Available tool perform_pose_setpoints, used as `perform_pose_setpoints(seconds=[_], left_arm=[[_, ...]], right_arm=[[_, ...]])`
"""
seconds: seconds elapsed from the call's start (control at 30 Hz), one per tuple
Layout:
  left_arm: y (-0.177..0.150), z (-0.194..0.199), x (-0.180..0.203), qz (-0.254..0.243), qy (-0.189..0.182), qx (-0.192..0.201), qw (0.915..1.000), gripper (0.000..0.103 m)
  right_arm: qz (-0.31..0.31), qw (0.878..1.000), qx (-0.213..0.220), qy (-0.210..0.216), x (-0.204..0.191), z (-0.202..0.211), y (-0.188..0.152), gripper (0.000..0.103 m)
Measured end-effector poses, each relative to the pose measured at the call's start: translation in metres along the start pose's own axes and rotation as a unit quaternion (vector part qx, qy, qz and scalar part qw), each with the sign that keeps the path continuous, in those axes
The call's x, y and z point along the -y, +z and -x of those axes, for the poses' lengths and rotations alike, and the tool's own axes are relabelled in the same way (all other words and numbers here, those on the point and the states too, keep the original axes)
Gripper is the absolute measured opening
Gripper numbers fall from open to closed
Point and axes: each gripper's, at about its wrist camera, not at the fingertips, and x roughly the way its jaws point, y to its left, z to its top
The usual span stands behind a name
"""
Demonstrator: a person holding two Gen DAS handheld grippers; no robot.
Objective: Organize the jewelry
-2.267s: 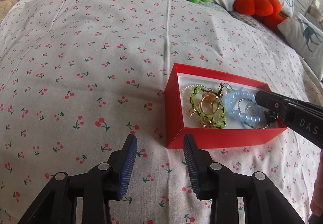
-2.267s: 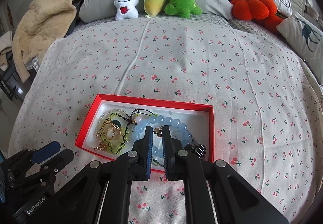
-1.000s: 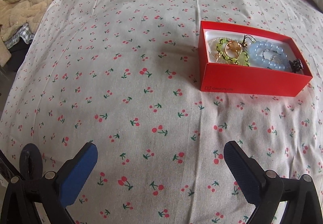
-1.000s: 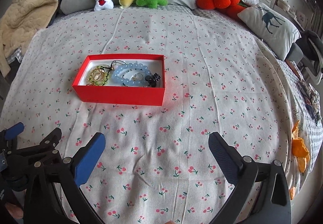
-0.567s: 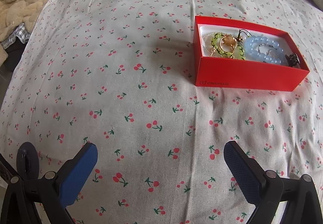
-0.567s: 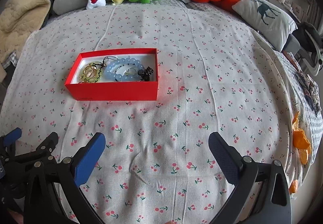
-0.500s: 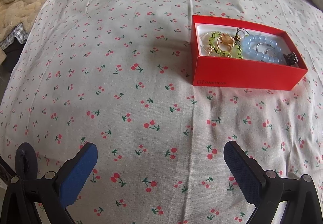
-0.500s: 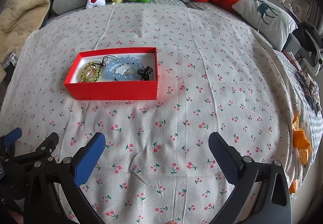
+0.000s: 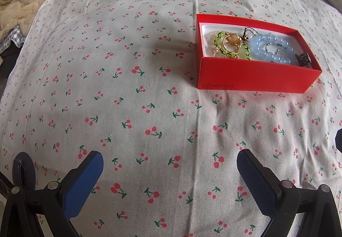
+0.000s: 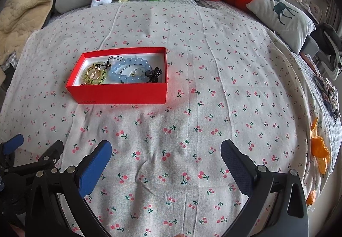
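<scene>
Jewelry gathered in the box, both grippers clear

Jewelry [image 10: 121,71] lies inside the red box [image 10: 119,94], which sits on the cherry-print bed [image 10: 192,130] toward its left side, well short of the pillow edge. A green beaded ring [image 9: 232,48] with gold rings, a blue bead bracelet [image 9: 270,50] and a dark clip [image 10: 154,74] lie touching one another in the single compartment. The left gripper [image 9: 170,173] and the right gripper [image 10: 165,164] hover near the bed's foot edge, fingers spread wide and released, grasping nothing. No loose piece shows on the sheet, so the sorting looks nearly done. To finish well, each gripper would best stay high and clear of the box wall, since a nudge could tip the light carton on the soft bedding.
</scene>
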Motion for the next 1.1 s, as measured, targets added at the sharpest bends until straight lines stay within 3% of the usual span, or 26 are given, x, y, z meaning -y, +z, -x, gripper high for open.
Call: perform_pose_setpoints(seconds=[1.1], left_arm=[[-0.0015, -0.0035, 0.0019, -0.007, -0.001, -0.005, 1.0, 0.102]], right_arm=[[0.006, 1.0, -0.002, -0.004, -0.0038, -0.0027, -0.0017, 0.103]])
